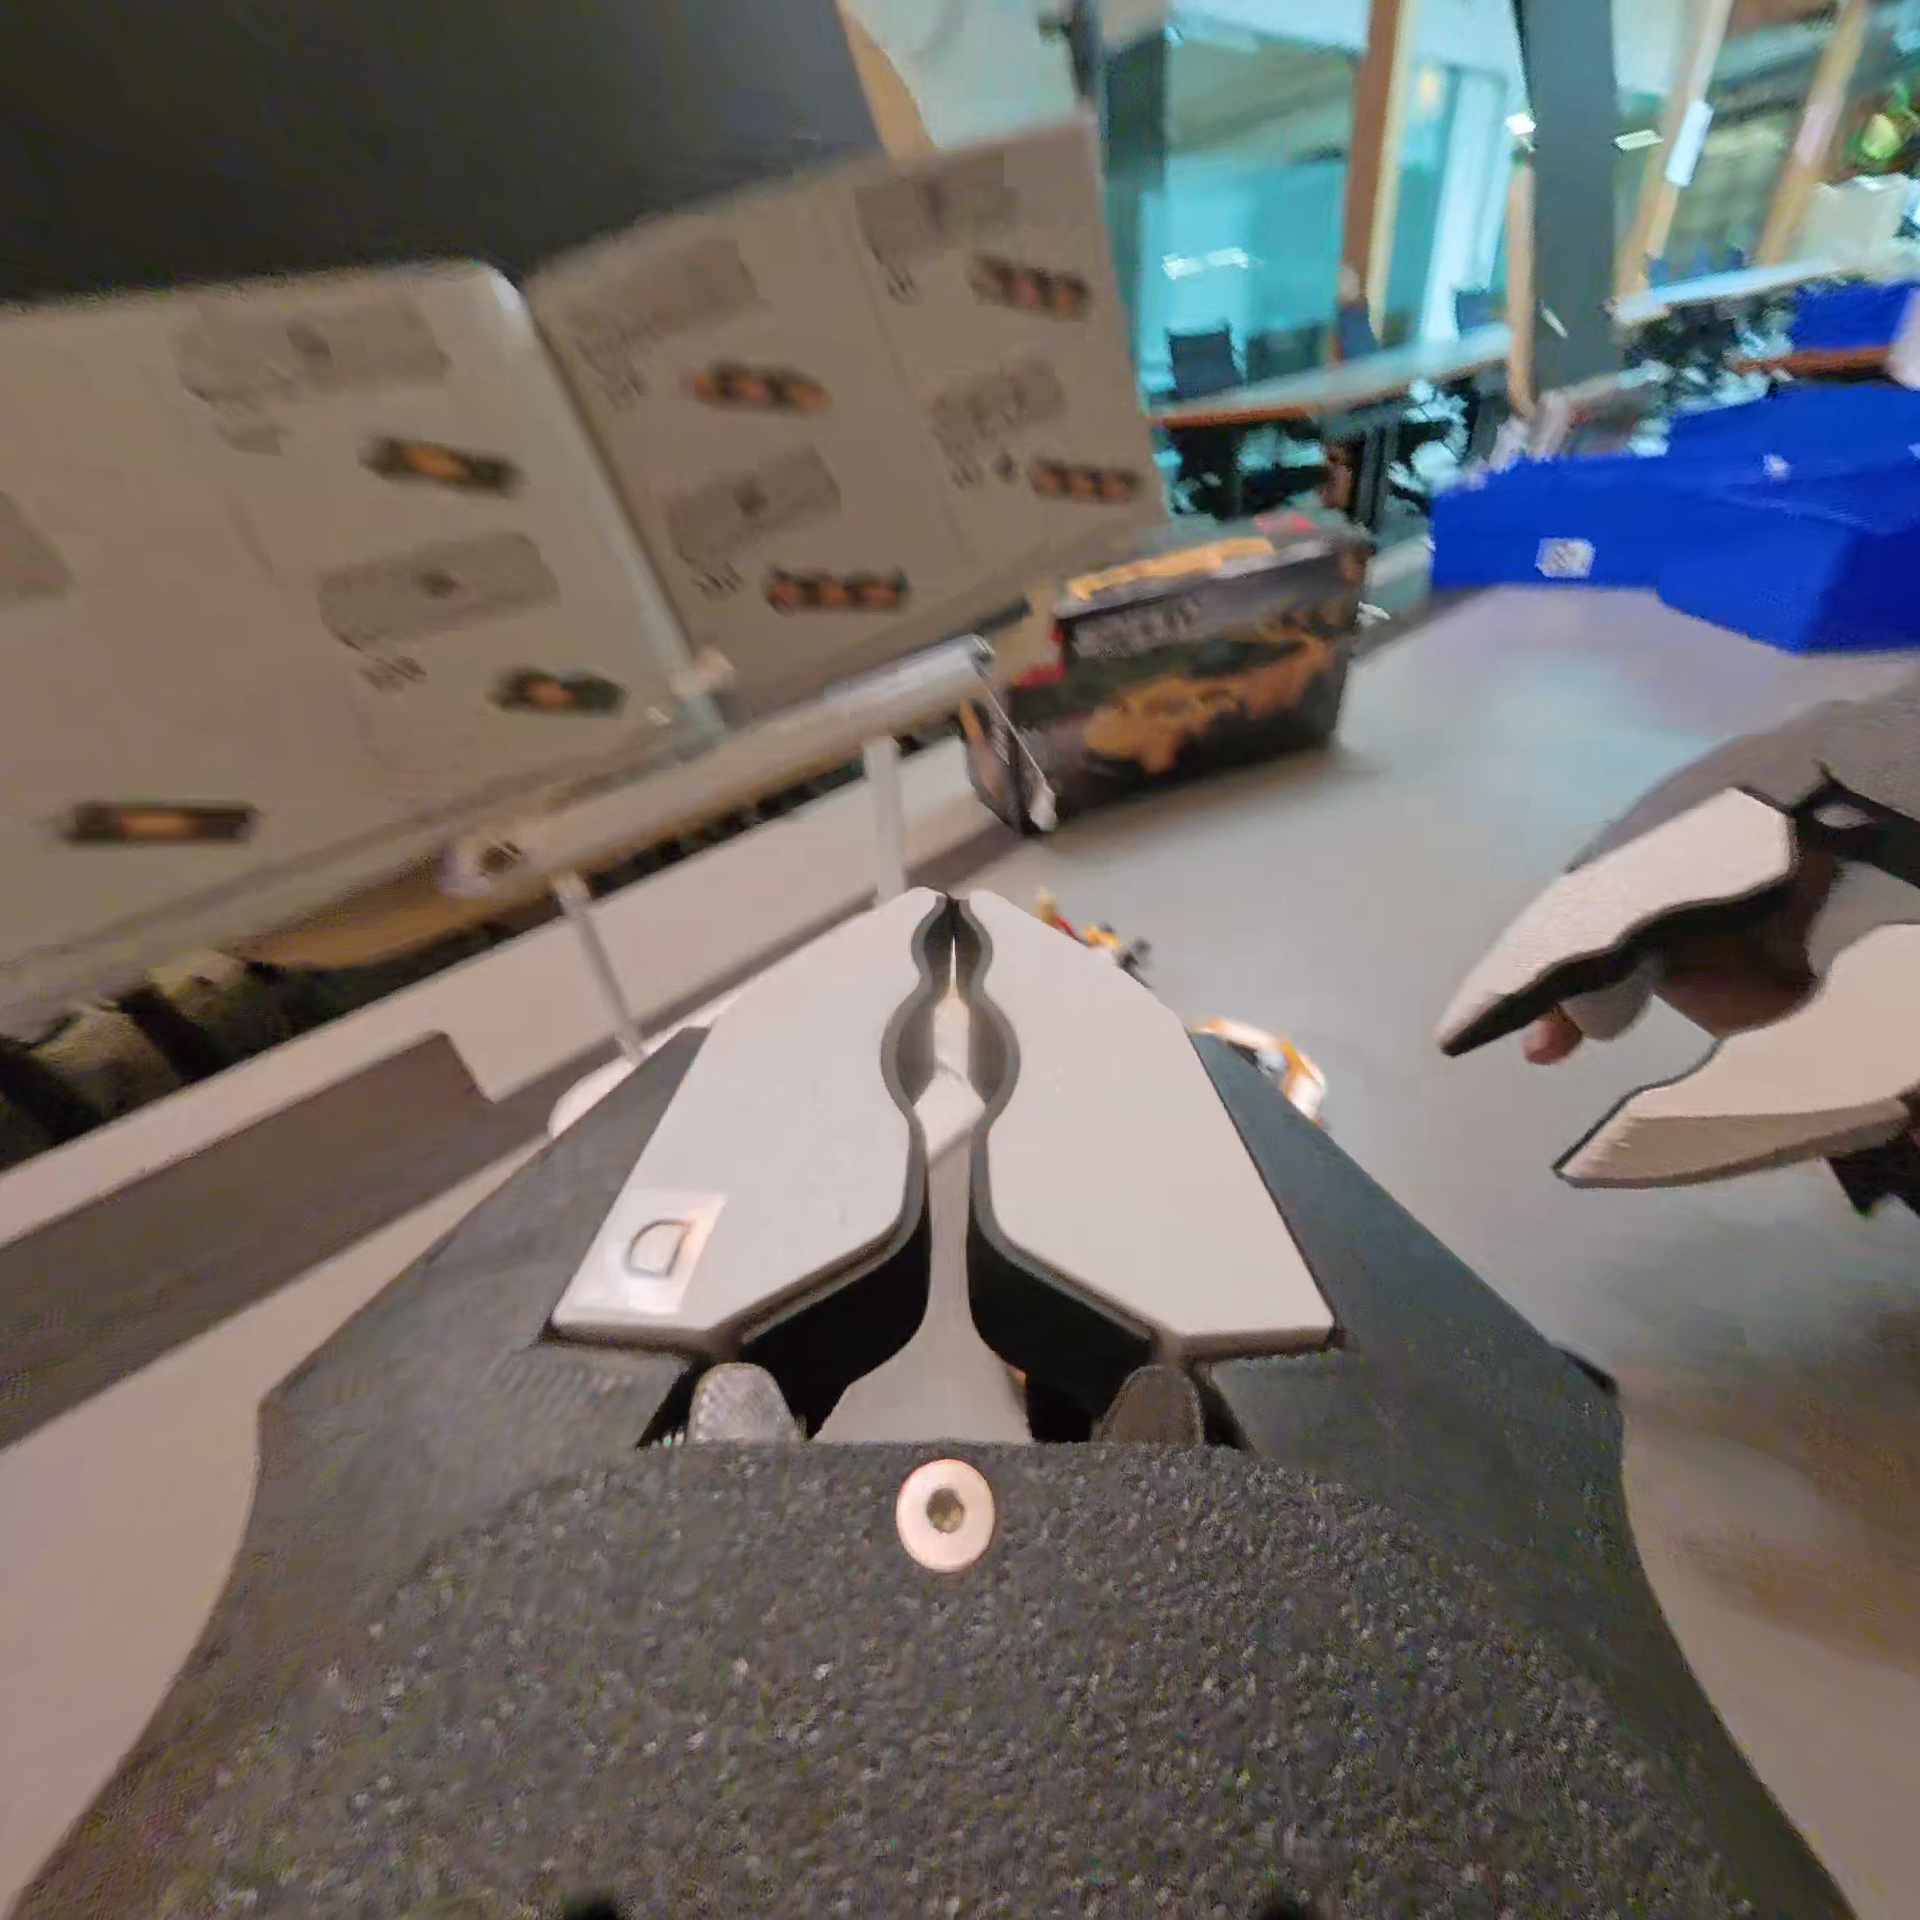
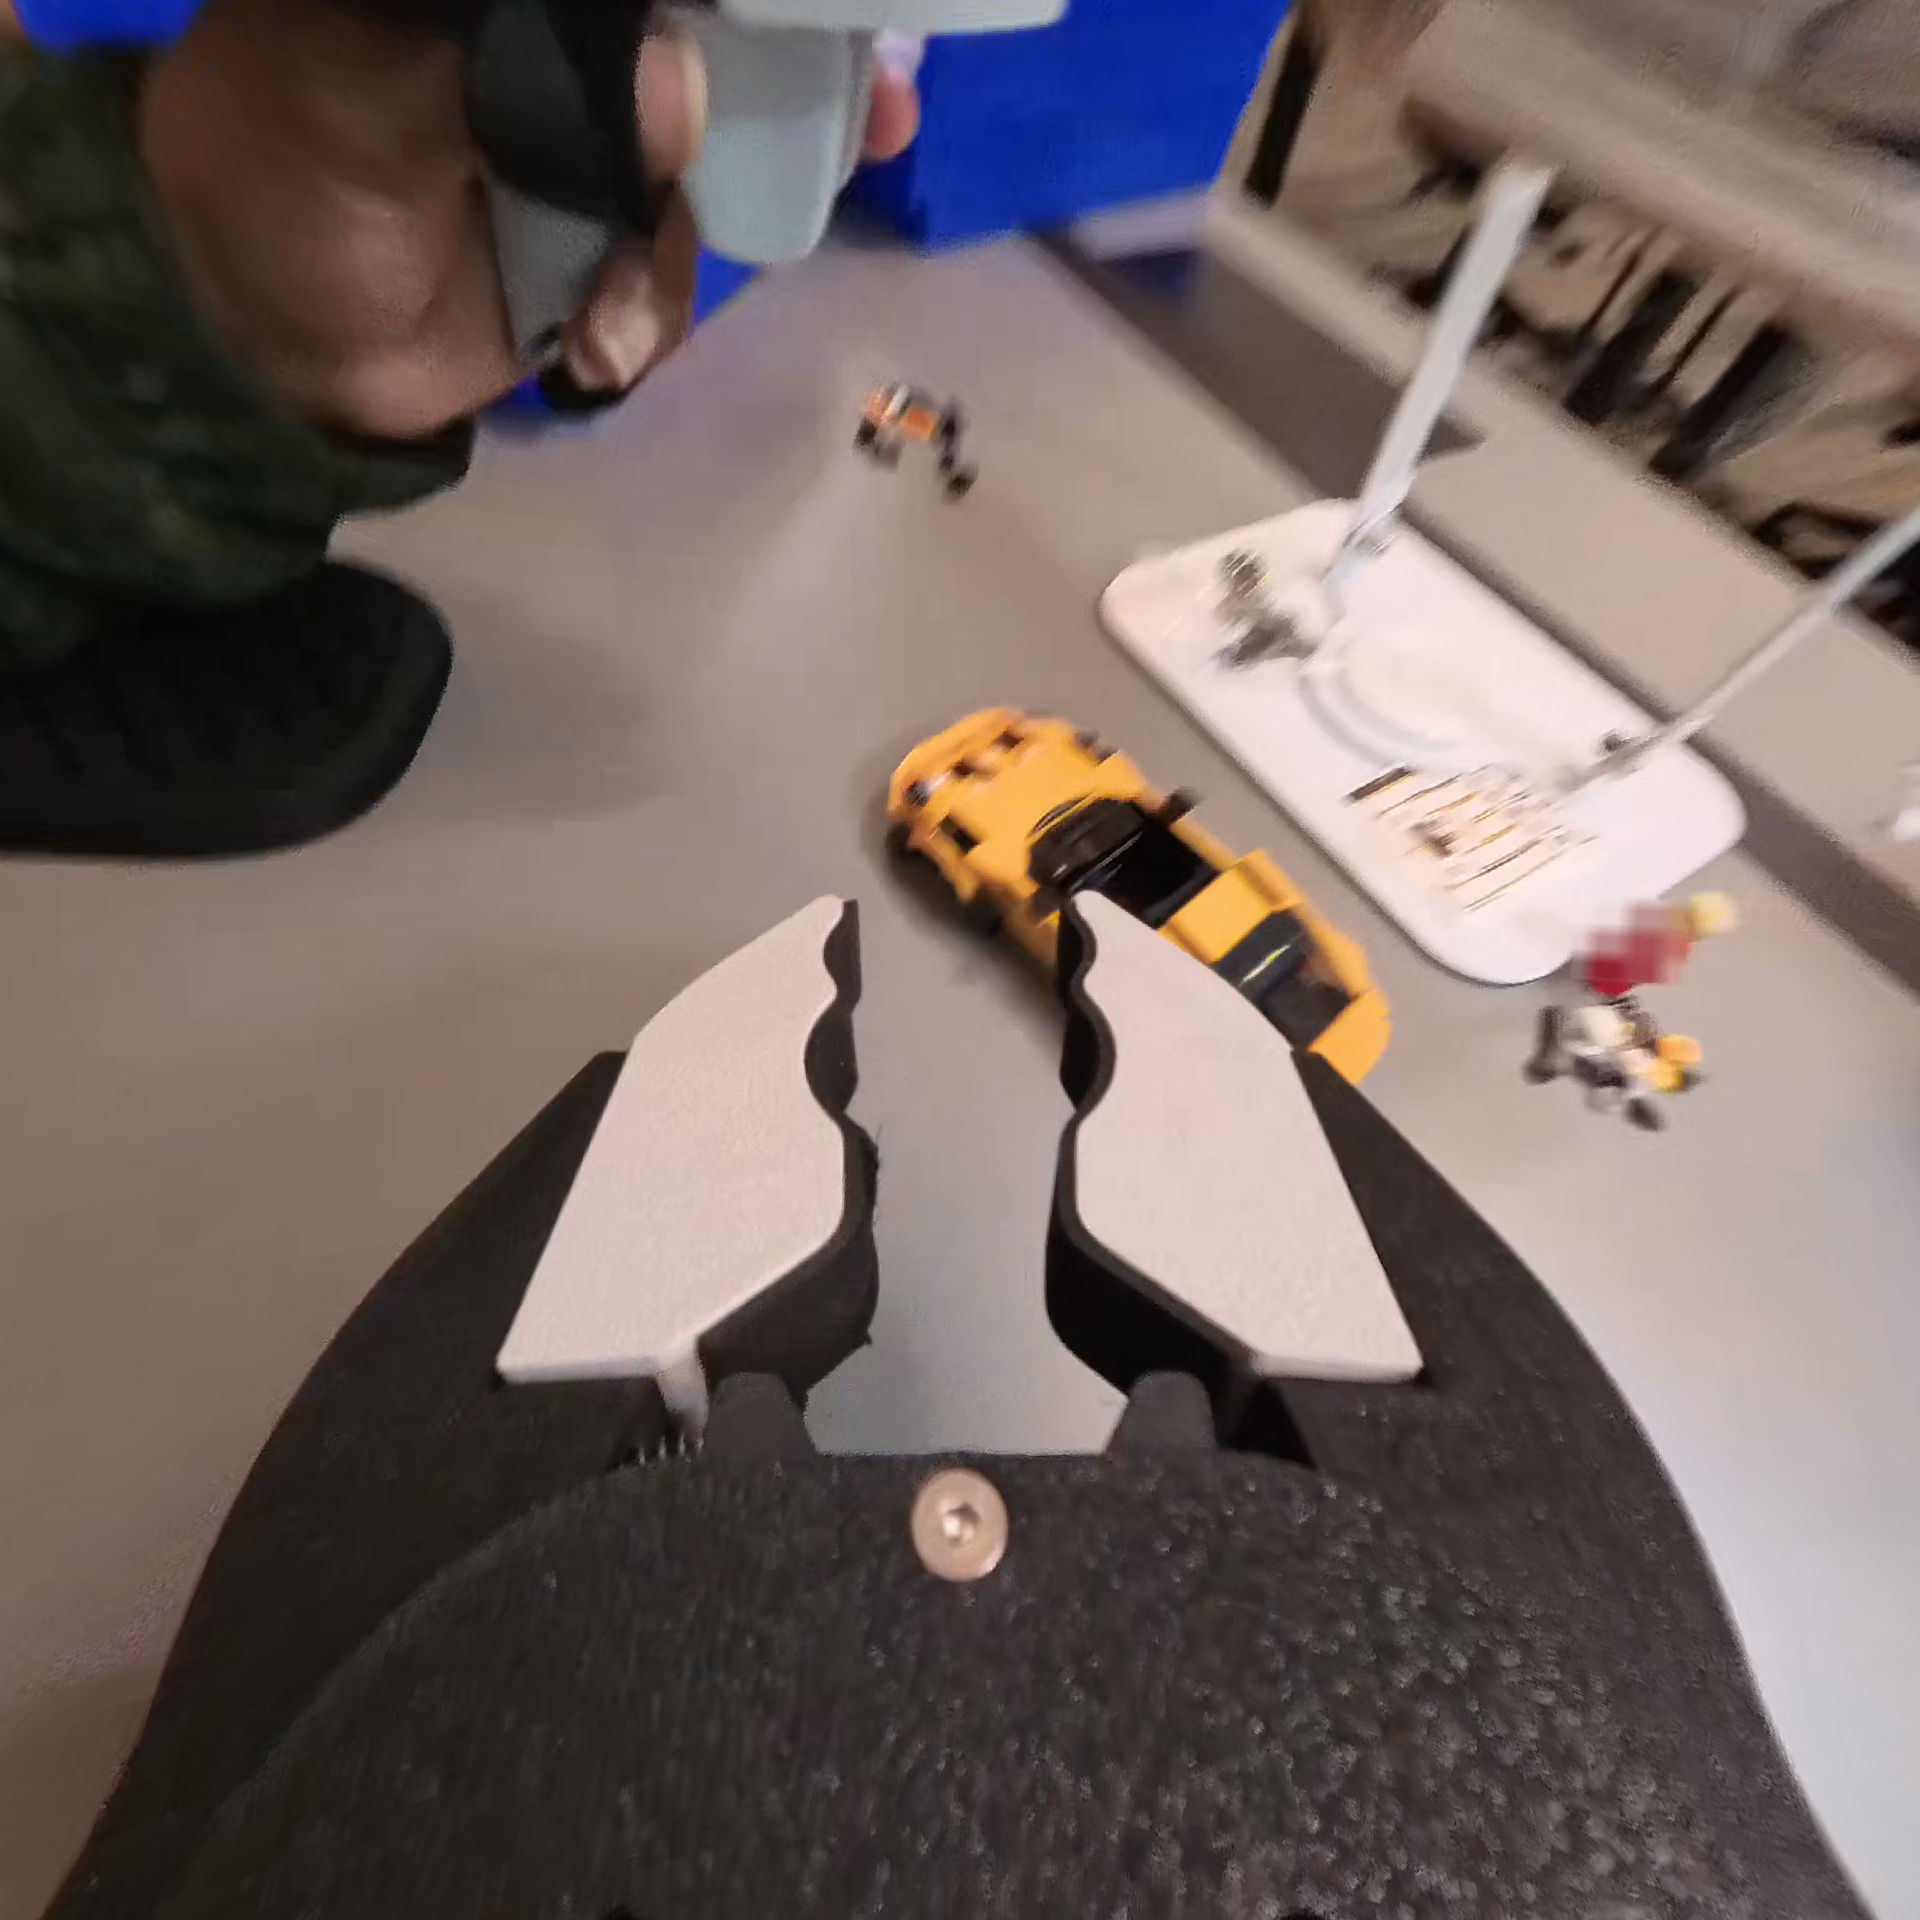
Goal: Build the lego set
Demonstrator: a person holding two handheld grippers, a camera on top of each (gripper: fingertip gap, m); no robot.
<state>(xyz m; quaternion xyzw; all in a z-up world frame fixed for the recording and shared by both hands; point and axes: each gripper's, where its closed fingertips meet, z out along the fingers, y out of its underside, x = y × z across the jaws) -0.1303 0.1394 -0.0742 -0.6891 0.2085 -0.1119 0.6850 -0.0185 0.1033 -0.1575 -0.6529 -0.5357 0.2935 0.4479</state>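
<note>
While left tool (image 1: 952, 906) is closed empty | right tool (image 2: 961, 914) gapes empty | yellow lego car (image 2: 1122, 873) (roofless, blurred)

My right gripper (image 2: 961, 914) hangs over the grey tabletop (image 2: 644, 644) with its jaws apart and nothing between them. Just past the right fingertip I see the yellow car (image 2: 1039, 821), lying at a slant on the tabletop, its dark cabin uncovered on top. Right of the car sits a white stand base (image 2: 1455, 748) with small loose pieces on it. A little cluster of parts (image 2: 1610, 1055) lies near the base's closer corner, another (image 2: 914, 431) farther off. At upper left a hand (image 2: 416, 229) grips the other gripper's handle.
</note>
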